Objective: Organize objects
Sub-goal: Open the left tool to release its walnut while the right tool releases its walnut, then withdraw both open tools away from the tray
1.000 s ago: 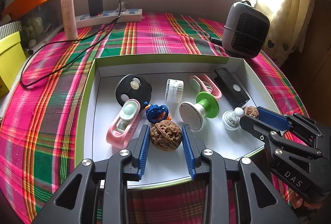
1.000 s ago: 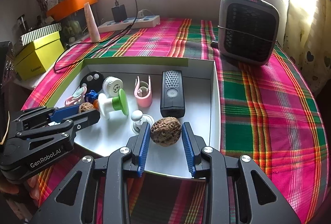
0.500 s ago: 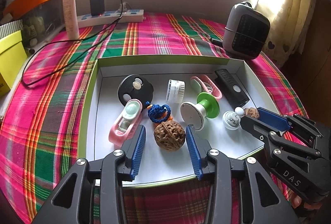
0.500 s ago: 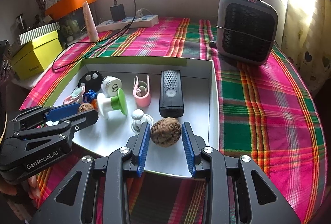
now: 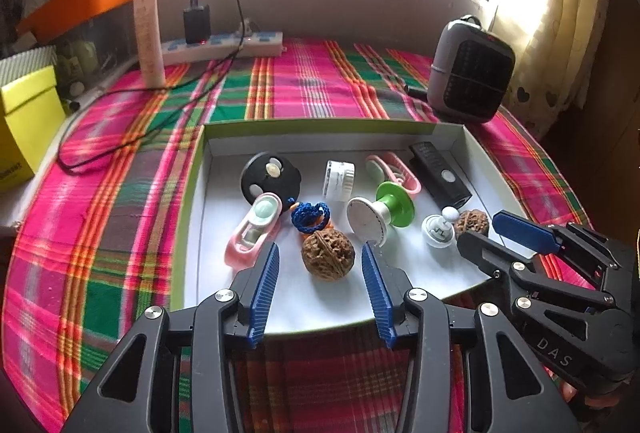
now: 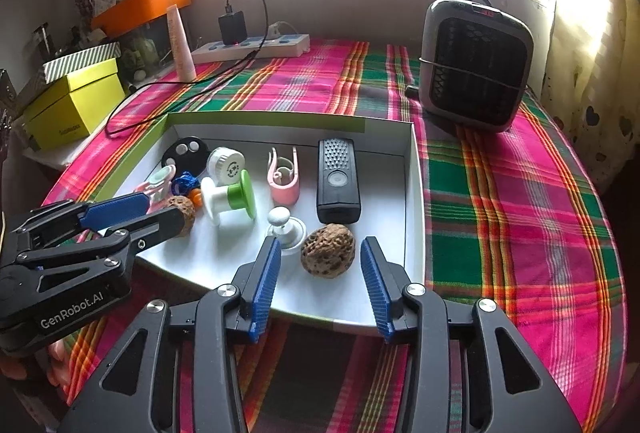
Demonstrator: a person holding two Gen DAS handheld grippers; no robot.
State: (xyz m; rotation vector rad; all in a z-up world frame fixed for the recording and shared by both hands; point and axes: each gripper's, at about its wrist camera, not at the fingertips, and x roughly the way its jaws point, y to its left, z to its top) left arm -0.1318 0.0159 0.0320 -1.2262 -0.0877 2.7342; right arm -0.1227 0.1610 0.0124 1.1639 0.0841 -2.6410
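Note:
A white tray with a green rim point(image 5: 320, 123) point(image 6: 260, 119) lies on the plaid tablecloth. Two brown walnuts rest on its floor near the front edge. One walnut point(image 5: 328, 252) sits between the blue pads of my left gripper point(image 5: 320, 249), whose jaws are opening, with a gap on each side. The other walnut point(image 6: 328, 251) lies between the pads of my right gripper point(image 6: 320, 243), also opening and clear of it. In each wrist view the other gripper point(image 5: 478, 229) point(image 6: 168, 207) reaches in from the side around its own walnut point(image 5: 472, 222) point(image 6: 186, 211).
The tray also holds a black disc point(image 5: 271, 177), two pink cases, a white roll, a green-and-white spool point(image 5: 380, 211), a black remote point(image 6: 338, 179), a white knob and blue cord. Behind stand a grey heater point(image 6: 476, 63), a power strip point(image 5: 224, 45) with a cable, and a yellow box point(image 6: 74, 105).
Both grippers have let go of their walnuts: the left opened first and widened, the right opened in the last half second. The walnuts stay on the tray floor.

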